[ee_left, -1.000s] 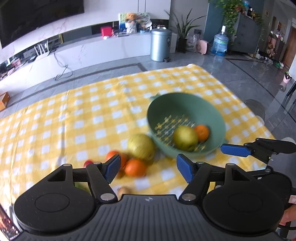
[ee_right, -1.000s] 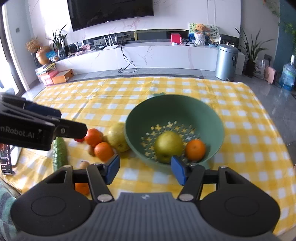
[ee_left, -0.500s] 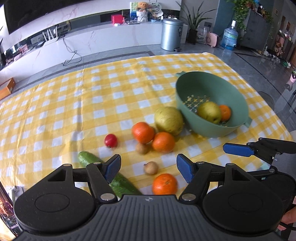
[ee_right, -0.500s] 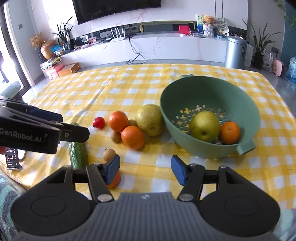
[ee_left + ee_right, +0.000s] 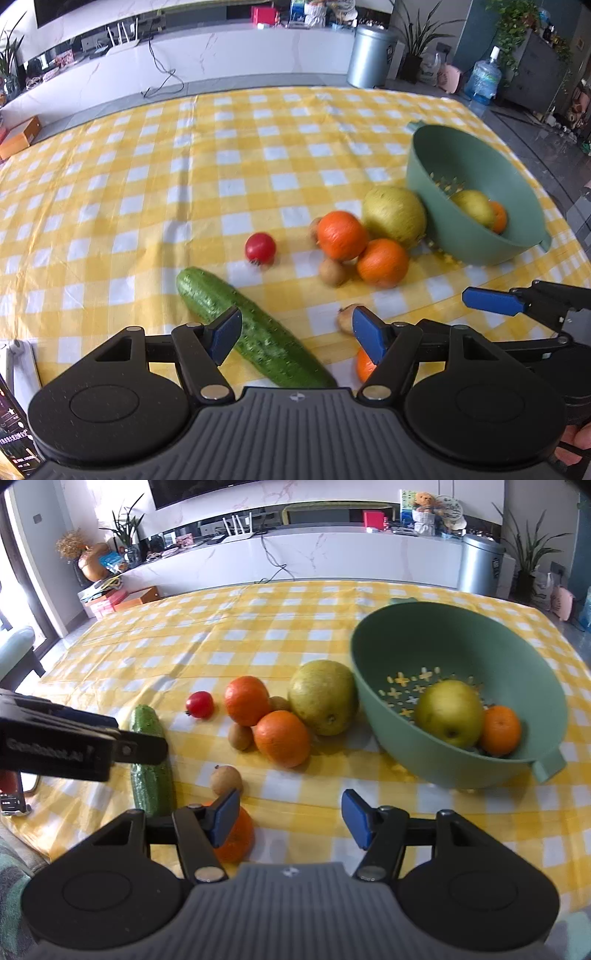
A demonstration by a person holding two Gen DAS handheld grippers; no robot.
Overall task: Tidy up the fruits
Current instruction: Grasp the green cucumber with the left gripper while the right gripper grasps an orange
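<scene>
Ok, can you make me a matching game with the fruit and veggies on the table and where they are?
Things:
1. green apple
2. cucumber
3. small red fruit
4. big yellow-green fruit

Places:
A. alone on the cloth, between the cucumber and the oranges
B. inside the green bowl
C. outside, against the bowl's wall
D. nearest the left gripper

Pairs: 1-B, 2-D, 3-A, 4-C
</scene>
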